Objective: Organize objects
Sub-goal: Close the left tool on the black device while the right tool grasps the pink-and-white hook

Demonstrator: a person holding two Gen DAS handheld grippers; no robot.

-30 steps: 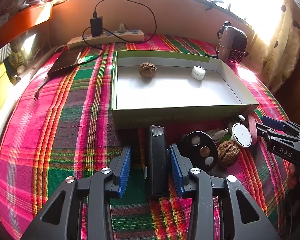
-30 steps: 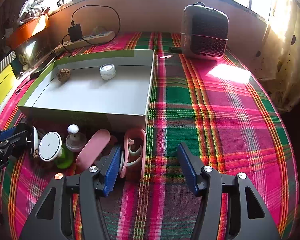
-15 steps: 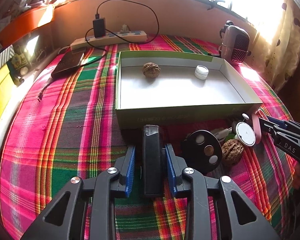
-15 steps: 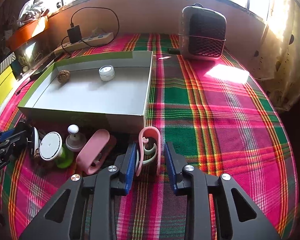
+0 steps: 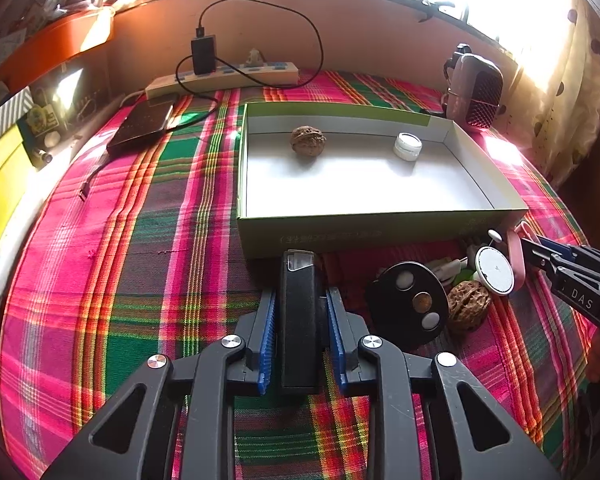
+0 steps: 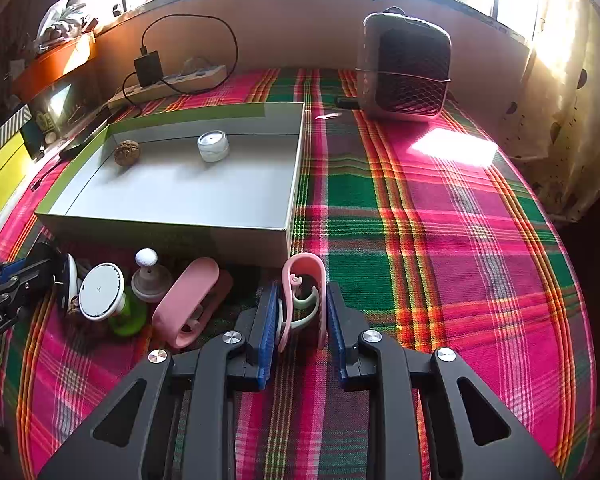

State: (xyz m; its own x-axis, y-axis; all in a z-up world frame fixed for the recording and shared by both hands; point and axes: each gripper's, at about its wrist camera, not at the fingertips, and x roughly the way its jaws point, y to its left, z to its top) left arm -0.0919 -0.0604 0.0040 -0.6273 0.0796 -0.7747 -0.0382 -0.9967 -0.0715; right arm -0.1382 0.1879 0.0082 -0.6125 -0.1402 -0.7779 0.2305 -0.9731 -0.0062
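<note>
From the left wrist, the left gripper [image 5: 300, 320] clamps a slim, glossy black rectangular case [image 5: 299, 316] on plaid cloth just before the green-rimmed cardboard box [image 5: 380, 232], while from the right wrist the right gripper [image 6: 302, 316] pinches a smooth pink looped clip [image 6: 306, 292] near the box's corner.

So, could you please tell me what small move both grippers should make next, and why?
Probably lift straight up. The left gripper is shut on the black device and the right gripper on the pink clip, both in front of the box.
</note>
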